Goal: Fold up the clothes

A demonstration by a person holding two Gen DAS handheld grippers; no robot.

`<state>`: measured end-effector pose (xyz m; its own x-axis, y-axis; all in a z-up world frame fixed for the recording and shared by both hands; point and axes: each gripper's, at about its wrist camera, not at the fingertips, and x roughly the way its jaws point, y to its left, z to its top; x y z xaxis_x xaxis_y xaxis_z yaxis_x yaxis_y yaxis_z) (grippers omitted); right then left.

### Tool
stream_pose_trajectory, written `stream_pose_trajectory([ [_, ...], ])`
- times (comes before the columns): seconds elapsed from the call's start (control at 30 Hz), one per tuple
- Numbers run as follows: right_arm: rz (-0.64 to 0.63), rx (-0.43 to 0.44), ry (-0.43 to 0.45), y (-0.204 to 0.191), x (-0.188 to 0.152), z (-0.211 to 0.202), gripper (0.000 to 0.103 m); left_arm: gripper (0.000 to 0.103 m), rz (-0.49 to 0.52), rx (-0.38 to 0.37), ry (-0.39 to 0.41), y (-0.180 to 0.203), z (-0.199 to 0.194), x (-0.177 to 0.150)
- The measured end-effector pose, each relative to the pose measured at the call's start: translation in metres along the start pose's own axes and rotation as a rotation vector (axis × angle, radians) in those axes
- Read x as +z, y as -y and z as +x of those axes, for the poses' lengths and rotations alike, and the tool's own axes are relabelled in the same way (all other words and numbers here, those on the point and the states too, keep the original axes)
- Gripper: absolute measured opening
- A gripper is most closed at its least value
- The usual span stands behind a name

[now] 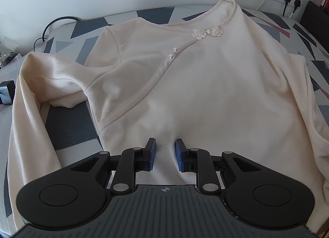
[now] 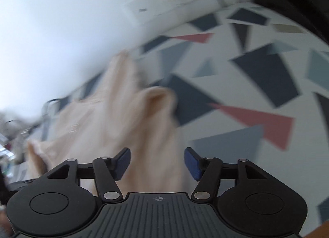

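Left gripper (image 1: pixel 165 151): jaws parted, nothing between them, hovering over the lower front of the cream top (image 1: pixel 205 86). Right gripper (image 2: pixel 157 162): jaws wide apart, empty, view blurred. Top lies front-up and spread on the patterned bedsheet (image 2: pixel 257 73), left sleeve (image 1: pixel 51 69) bent outward. Judged: laid out flat, no fold visible; a sleeve would need gripping.

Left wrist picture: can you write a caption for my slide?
Open left gripper poised above the hem of a cream top spread flat on a geometric-patterned bedsheet.
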<state>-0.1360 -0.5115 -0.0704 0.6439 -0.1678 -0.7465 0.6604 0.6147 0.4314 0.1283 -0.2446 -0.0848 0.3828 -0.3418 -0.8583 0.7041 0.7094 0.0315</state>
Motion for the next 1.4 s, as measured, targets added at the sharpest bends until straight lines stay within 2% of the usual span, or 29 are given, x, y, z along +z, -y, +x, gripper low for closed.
stream_pose_trajectory([
  [0.03, -0.006, -0.049, -0.007, 0.006, 0.0, 0.005, 0.046, 0.022, 0.001, 0.0, -0.001, 0.0, 0.0, 0.001],
  [0.1, -0.05, -0.098, -0.045, 0.009, -0.005, 0.017, 0.044, 0.023, 0.003, 0.001, -0.003, 0.0, 0.001, 0.002],
  [0.23, -0.216, -0.112, -0.077, -0.014, -0.024, 0.031, 0.048, 0.023, 0.006, 0.003, -0.006, 0.001, 0.002, 0.004],
  [0.33, -0.291, -0.086, -0.122, -0.029, -0.03, 0.035, 0.046, 0.023, 0.005, 0.008, -0.002, 0.003, 0.002, 0.003],
  [0.4, -0.349, -0.082, -0.148, -0.04, -0.033, 0.037, 0.033, 0.023, 0.005, 0.011, 0.001, 0.005, 0.001, 0.003],
  [0.43, -0.398, -0.095, -0.157, -0.046, -0.035, 0.038, 0.01, 0.023, 0.003, 0.012, 0.003, 0.005, 0.001, 0.002],
  [0.53, -0.451, -0.098, -0.165, -0.058, -0.03, 0.036, 0.006, 0.023, -0.003, 0.009, 0.007, 0.006, 0.002, 0.002],
  [0.6, -0.44, -0.125, -0.097, -0.063, -0.018, 0.025, 0.005, 0.025, -0.018, 0.001, 0.008, 0.004, 0.002, 0.003],
  [0.73, -0.338, -0.14, 0.043, -0.07, 0.017, -0.007, 0.005, 0.025, -0.024, -0.005, 0.015, 0.004, 0.002, 0.002],
  [0.97, -0.329, -0.143, 0.168, -0.08, 0.041, -0.038, 0.005, 0.026, -0.031, -0.006, 0.036, 0.006, 0.001, -0.002],
  [1.07, -0.283, -0.113, 0.162, -0.077, 0.057, -0.045, 0.005, 0.026, -0.031, 0.0, 0.038, 0.007, 0.001, -0.001],
  [1.17, -0.079, 0.027, 0.082, -0.062, 0.076, -0.05, 0.005, 0.025, -0.035, 0.0, 0.034, 0.008, 0.0, 0.0],
  [1.27, 0.048, 0.114, 0.033, -0.051, 0.083, -0.051, 0.005, 0.025, -0.036, 0.0, 0.032, 0.007, 0.0, 0.0],
  [1.3, 0.041, 0.108, 0.031, -0.051, 0.081, -0.051, 0.005, 0.025, -0.034, 0.0, 0.033, 0.007, 0.001, 0.0],
  [1.4, -0.055, 0.017, 0.018, -0.049, 0.066, -0.038, 0.005, 0.025, -0.027, 0.003, 0.036, 0.008, 0.001, -0.001],
])
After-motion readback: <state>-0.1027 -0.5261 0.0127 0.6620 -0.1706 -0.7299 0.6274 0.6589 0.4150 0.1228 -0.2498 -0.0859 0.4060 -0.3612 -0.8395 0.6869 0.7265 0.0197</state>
